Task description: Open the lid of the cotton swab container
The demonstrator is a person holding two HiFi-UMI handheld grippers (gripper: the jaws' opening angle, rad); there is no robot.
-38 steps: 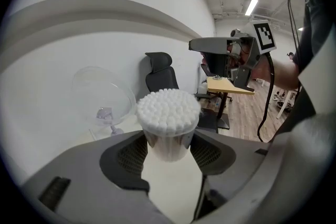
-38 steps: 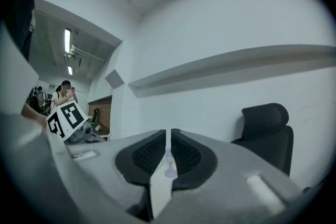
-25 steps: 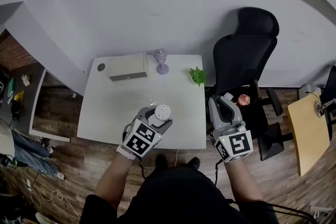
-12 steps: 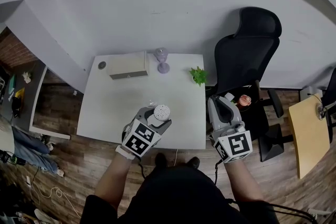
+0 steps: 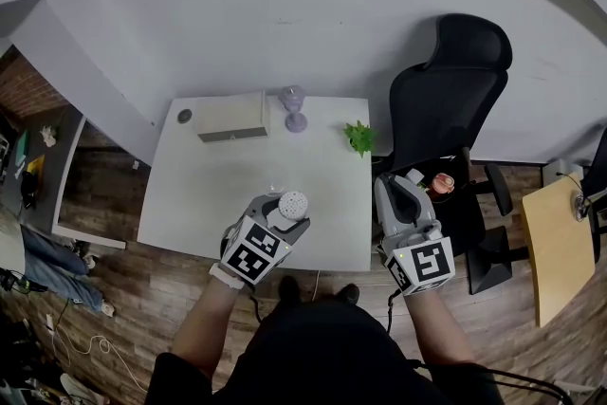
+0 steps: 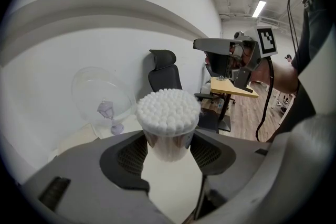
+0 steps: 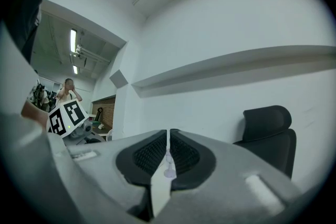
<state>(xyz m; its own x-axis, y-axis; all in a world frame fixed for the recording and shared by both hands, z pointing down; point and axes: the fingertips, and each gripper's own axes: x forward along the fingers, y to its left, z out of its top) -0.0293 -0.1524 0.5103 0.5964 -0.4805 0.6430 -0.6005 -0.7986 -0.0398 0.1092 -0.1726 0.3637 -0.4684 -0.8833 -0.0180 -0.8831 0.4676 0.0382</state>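
Observation:
A clear cotton swab container point(image 6: 168, 113), packed with white swab tips, stands upright between the pads of my left gripper point(image 6: 168, 141), which is shut on its sides. Its clear domed lid point(image 6: 100, 94) is swung back on the far left side, leaving the swabs uncovered. In the head view the container point(image 5: 293, 202) and left gripper point(image 5: 287, 211) are over the front part of the white table point(image 5: 209, 194). My right gripper point(image 5: 406, 188) hangs just off the table's right edge. Its jaws point(image 7: 168, 152) are shut with nothing between them.
At the table's back stand a beige box point(image 5: 230, 120), a purple goblet-shaped ornament point(image 5: 295, 109), a small dark disc point(image 5: 184, 117) and a green plant point(image 5: 358, 137). A black office chair point(image 5: 446, 100) is to the right, and a wooden side table point(image 5: 560, 242) further right.

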